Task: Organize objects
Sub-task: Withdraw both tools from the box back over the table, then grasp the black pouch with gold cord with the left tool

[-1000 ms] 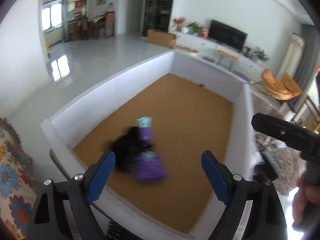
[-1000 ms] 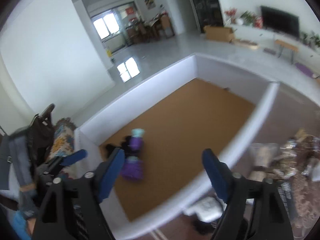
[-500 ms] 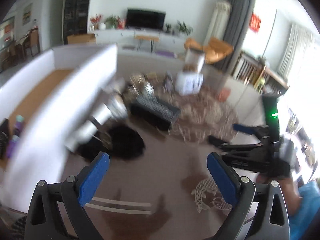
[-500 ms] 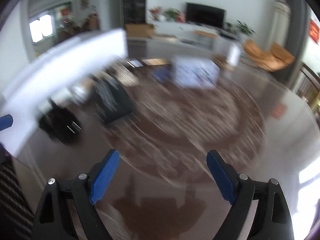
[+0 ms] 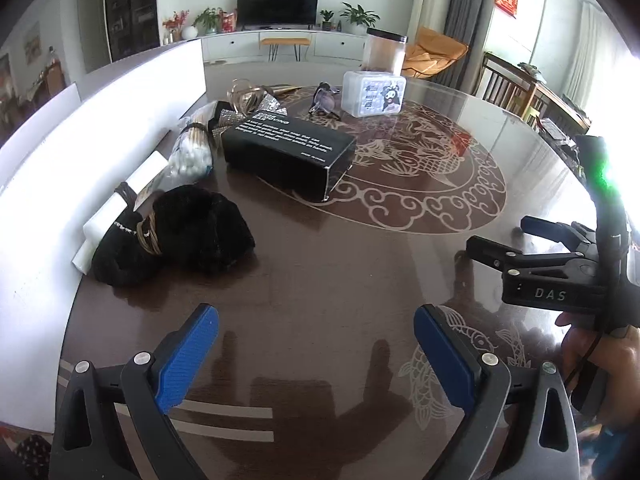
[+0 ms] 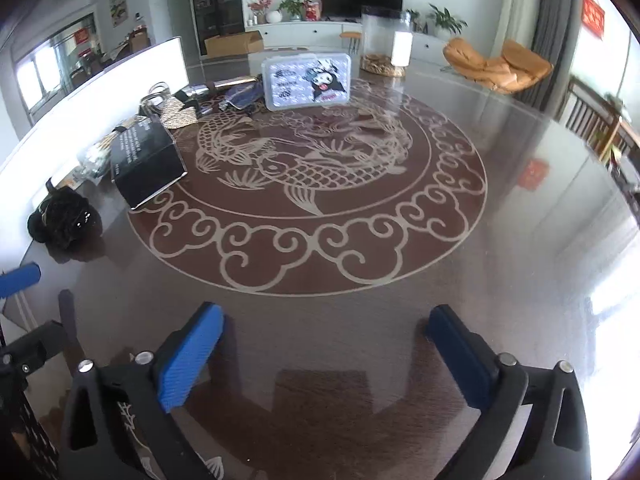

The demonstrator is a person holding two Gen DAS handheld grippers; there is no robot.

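Two hand-held grippers hover over a dark glass-topped desk (image 5: 320, 272), the left hand-held gripper (image 5: 316, 352) and the right hand-held gripper (image 6: 324, 352) both spread wide and holding nothing. Taking the black box (image 5: 288, 152) as landmark: a black furry item (image 5: 180, 236) lies in front of it to the left, a bag of cotton swabs (image 5: 190, 156) sits just to its left, and a clear plastic case (image 5: 374, 94) stands behind it.

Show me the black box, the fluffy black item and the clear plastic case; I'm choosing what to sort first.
black box (image 5: 286, 148): left wrist view, on its printed top face.
fluffy black item (image 5: 192, 232): left wrist view, on its furry middle.
clear plastic case (image 6: 307, 81): right wrist view, on its cartoon-printed front.
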